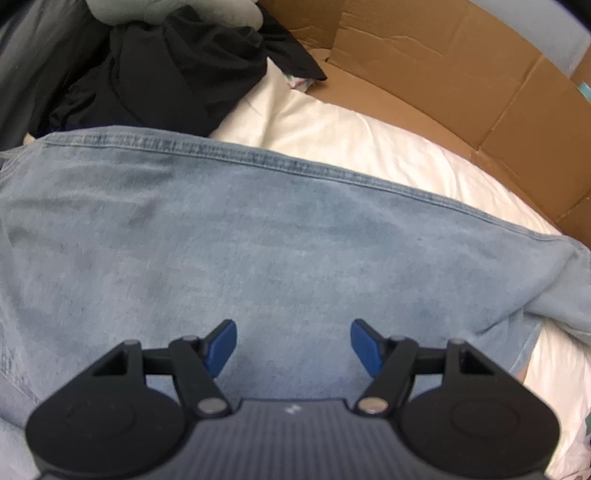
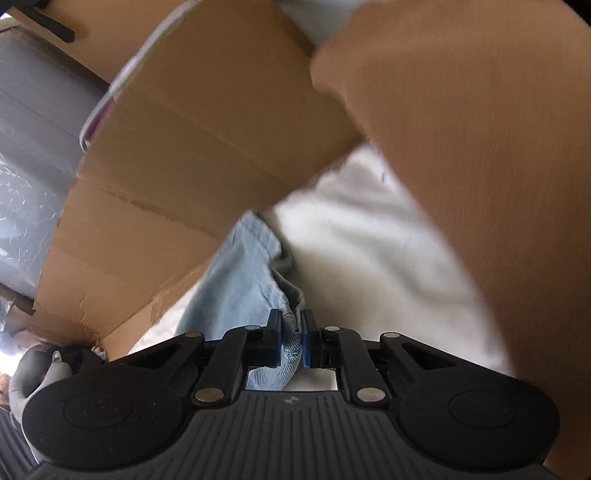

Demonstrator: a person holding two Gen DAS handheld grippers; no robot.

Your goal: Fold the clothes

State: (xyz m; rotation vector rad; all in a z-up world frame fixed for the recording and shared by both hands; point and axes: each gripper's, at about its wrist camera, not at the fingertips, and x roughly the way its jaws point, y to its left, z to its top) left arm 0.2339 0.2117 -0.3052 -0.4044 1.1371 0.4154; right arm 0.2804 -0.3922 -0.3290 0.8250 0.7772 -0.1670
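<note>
A light blue denim garment (image 1: 258,236) lies spread over a white sheet (image 1: 351,136), its stitched hem running across the upper part of the left wrist view. My left gripper (image 1: 293,332) hovers over the denim, open, with nothing between its blue pads. In the right wrist view a bunched edge of the same denim (image 2: 243,280) runs up from between the fingers, and my right gripper (image 2: 291,325) is shut on it. The white sheet (image 2: 369,251) lies to the right of that fold.
A pile of black clothes (image 1: 166,66) with a grey-green piece (image 1: 177,11) on top sits beyond the hem at the upper left. Brown cardboard walls (image 1: 461,74) border the sheet on the right. Cardboard (image 2: 192,147) also looms close over the right gripper, blurred.
</note>
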